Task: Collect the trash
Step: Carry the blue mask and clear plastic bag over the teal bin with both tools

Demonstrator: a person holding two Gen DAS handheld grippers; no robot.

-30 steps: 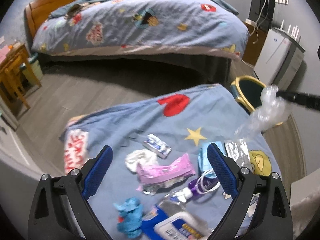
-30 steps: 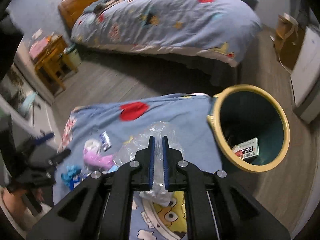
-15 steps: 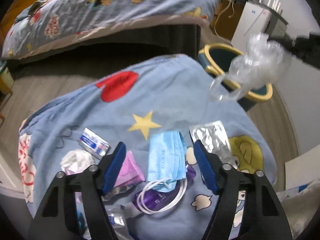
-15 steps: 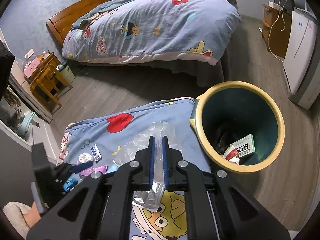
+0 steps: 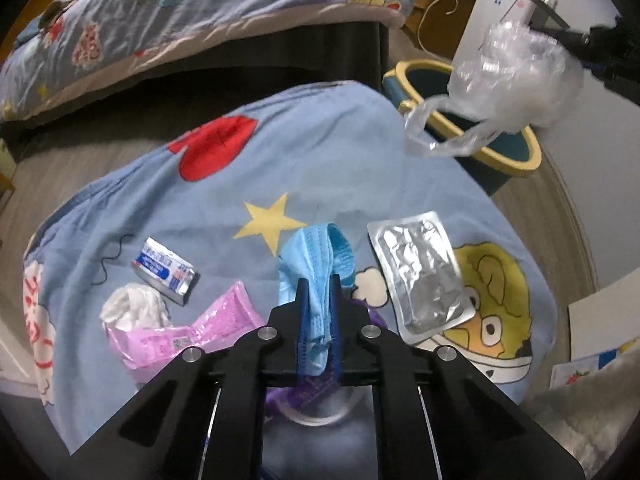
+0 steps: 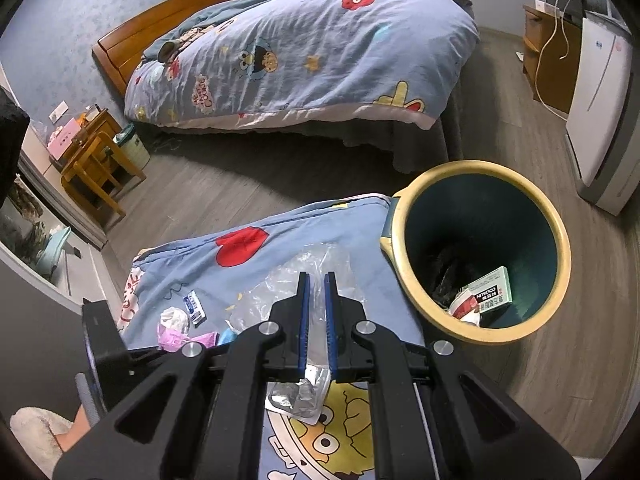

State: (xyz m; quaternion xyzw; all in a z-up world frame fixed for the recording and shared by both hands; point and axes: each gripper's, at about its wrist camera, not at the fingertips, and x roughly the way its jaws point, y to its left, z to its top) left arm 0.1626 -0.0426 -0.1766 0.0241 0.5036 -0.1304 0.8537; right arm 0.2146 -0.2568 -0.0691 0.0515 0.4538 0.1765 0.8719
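Observation:
My left gripper (image 5: 319,292) is shut on a light blue face mask (image 5: 316,256) over the blue cartoon blanket (image 5: 320,168). My right gripper (image 6: 315,284) is shut on a clear plastic bag (image 6: 288,284), held above the blanket just left of the bin; the bag (image 5: 516,76) hangs over the bin in the left wrist view. The yellow-rimmed dark green bin (image 6: 480,256) holds a green-and-white box (image 6: 490,290) and other scraps. A silver foil pouch (image 5: 420,272), a pink wrapper (image 5: 188,332), a white tissue (image 5: 132,308) and a small blue-and-white packet (image 5: 166,270) lie on the blanket.
A purple item (image 5: 316,392) lies under my left gripper. A large bed (image 6: 304,52) stands behind across grey floor. A wooden chair and nightstand (image 6: 96,160) stand at the left. A white appliance (image 6: 600,112) and wooden cabinet (image 6: 548,52) stand at the right.
My left gripper moved forward and closed on the blue mask, lifting its edge. My right gripper carried the plastic bag up and nearer the bin.

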